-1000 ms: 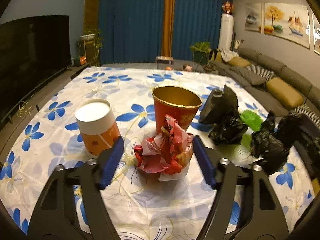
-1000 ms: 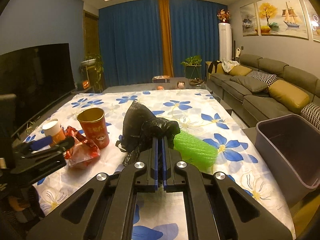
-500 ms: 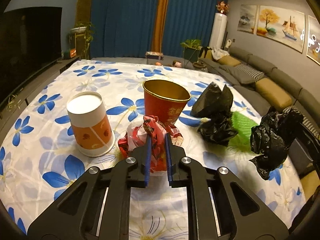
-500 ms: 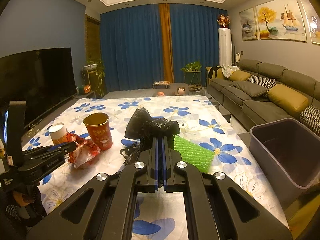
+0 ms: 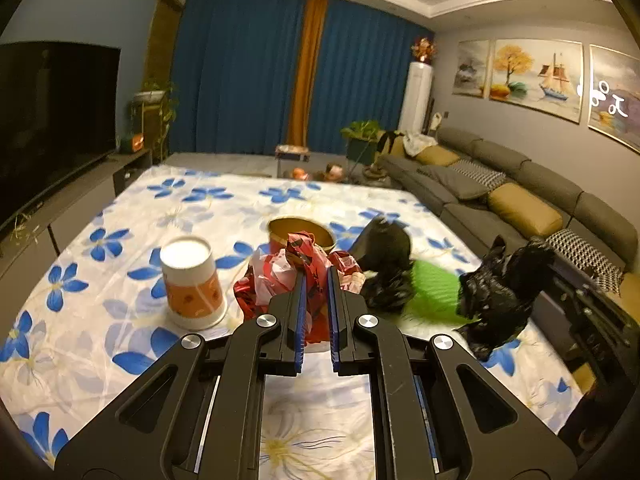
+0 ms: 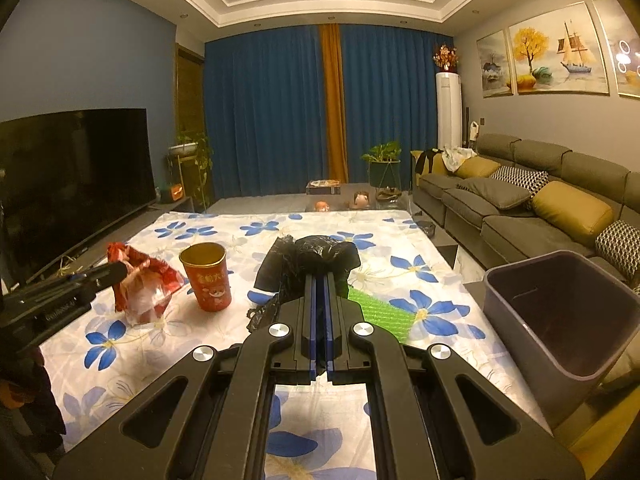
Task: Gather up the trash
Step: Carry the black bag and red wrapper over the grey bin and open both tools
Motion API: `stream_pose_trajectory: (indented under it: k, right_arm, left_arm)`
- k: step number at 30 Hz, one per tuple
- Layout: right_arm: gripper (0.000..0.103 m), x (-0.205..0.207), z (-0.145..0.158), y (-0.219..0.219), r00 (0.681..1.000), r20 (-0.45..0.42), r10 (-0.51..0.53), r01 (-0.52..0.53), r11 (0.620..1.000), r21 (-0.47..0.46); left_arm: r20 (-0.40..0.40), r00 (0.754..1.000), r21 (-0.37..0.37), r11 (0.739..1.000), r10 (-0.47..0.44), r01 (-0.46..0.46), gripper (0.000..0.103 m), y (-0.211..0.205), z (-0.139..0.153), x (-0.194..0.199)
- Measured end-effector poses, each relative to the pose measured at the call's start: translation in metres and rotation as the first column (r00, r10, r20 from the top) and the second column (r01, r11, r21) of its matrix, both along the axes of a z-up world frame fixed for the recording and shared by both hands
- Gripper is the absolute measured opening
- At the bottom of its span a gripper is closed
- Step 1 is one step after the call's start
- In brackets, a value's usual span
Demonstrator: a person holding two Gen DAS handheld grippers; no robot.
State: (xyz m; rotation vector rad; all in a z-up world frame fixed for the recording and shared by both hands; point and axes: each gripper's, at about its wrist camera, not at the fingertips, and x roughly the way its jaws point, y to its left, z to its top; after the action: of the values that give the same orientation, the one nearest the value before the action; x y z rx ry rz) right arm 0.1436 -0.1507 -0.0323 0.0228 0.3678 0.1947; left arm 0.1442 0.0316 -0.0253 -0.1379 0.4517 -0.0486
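My left gripper (image 5: 316,280) is shut on a crumpled red and white plastic wrapper (image 5: 280,276) and holds it above the floral tablecloth (image 5: 100,336); it also shows in the right wrist view (image 6: 140,280). My right gripper (image 6: 320,280) is shut on a crumpled black plastic bag (image 6: 324,252), also seen at the right of the left wrist view (image 5: 500,300). A red paper cup (image 6: 206,280), a white-lidded orange cup (image 5: 192,280), another black bag (image 5: 386,248) and a green mesh piece (image 6: 380,314) lie on the table.
A grey open bin (image 6: 560,312) stands beside the table's right edge. A grey sofa (image 6: 520,208) runs along the right wall. A TV (image 6: 72,184) stands on the left.
My left gripper closed on the red wrapper and lifted it off the table. My right gripper rose with the black bag.
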Motion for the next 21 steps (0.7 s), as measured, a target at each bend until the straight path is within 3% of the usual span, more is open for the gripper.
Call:
stream_pose_trajectory:
  k: [21]
  right_arm:
    - [0.004, -0.022, 0.024, -0.062, 0.989, 0.096, -0.116, 0.116, 0.993, 0.003]
  left_arm:
    - [0.073, 0.985, 0.005, 0.987, -0.158, 0.158, 0.009, -0.077, 0.029, 0.0]
